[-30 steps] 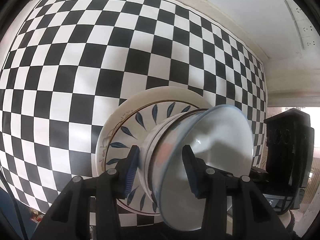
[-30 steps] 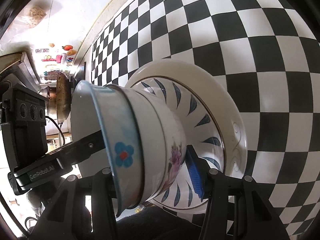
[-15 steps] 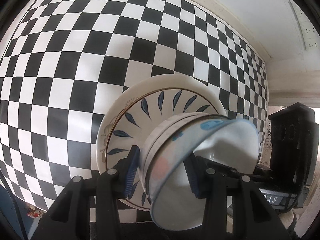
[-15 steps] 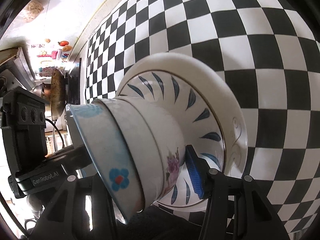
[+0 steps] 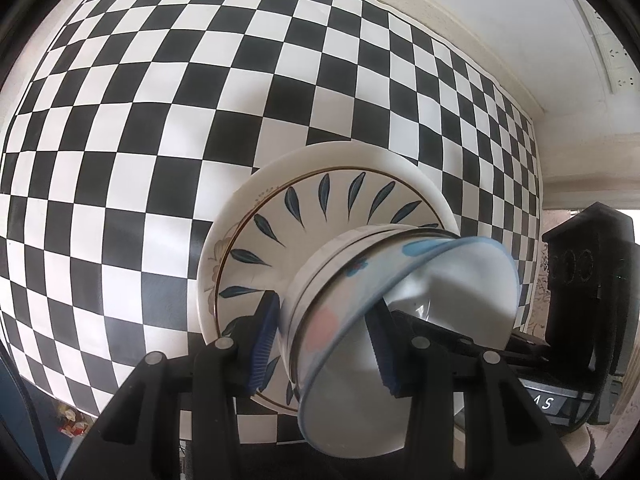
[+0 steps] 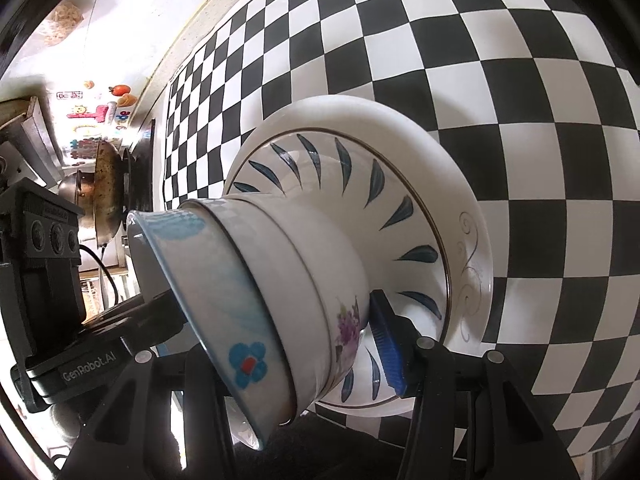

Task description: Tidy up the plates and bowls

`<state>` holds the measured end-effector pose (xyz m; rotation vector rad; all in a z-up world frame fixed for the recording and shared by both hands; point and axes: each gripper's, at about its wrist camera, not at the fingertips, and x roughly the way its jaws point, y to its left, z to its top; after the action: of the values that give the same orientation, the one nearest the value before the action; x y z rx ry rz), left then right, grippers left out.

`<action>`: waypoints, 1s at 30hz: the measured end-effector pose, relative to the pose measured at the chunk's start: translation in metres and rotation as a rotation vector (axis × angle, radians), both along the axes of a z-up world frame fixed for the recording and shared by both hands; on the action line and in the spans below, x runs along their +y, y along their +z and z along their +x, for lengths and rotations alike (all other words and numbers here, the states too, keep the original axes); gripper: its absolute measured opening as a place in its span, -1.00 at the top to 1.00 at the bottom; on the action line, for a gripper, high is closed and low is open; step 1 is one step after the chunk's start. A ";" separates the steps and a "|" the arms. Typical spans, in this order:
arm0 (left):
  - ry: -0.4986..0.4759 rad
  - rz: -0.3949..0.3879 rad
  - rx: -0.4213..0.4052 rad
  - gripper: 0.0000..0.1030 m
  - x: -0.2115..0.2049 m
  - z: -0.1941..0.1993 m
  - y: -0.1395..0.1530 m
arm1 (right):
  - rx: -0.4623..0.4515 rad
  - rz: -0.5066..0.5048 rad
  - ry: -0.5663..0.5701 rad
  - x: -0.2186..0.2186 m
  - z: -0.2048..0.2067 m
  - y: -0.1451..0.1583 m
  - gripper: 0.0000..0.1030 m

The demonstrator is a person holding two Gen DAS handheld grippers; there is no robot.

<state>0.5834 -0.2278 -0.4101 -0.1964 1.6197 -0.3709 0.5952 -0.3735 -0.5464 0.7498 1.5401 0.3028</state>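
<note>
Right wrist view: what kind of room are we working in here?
Most likely a home kitchen. A worn wok sits on a stove at the far left, colourful fruit stickers are on the wall above it, and stacked bowls and plates stand on a checkered mat.

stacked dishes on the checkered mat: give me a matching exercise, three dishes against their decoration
Dishes:
1. plate
2. lower bowl
3. top bowl

Decoration:
A. blue flower with a red centre
B. purple flower sprig
C. ring of dark blue leaves

Pairs: 1-C, 2-B, 3-A
</note>
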 end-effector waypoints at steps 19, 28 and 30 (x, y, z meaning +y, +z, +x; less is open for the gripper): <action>0.029 0.178 -0.175 0.17 0.018 -0.021 0.048 | -0.143 -0.306 0.043 0.000 -0.020 0.076 -0.37; 0.010 0.256 -0.297 0.13 0.022 -0.044 0.085 | -0.236 -0.480 0.047 0.006 -0.042 0.125 -0.89; 0.006 0.274 -0.326 0.12 0.022 -0.049 0.092 | -0.267 -0.526 0.047 0.006 -0.051 0.139 -0.90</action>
<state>0.5343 -0.2060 -0.3183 0.0655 1.3295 -0.1624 0.5444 -0.3678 -0.4075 0.2471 1.3023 0.0217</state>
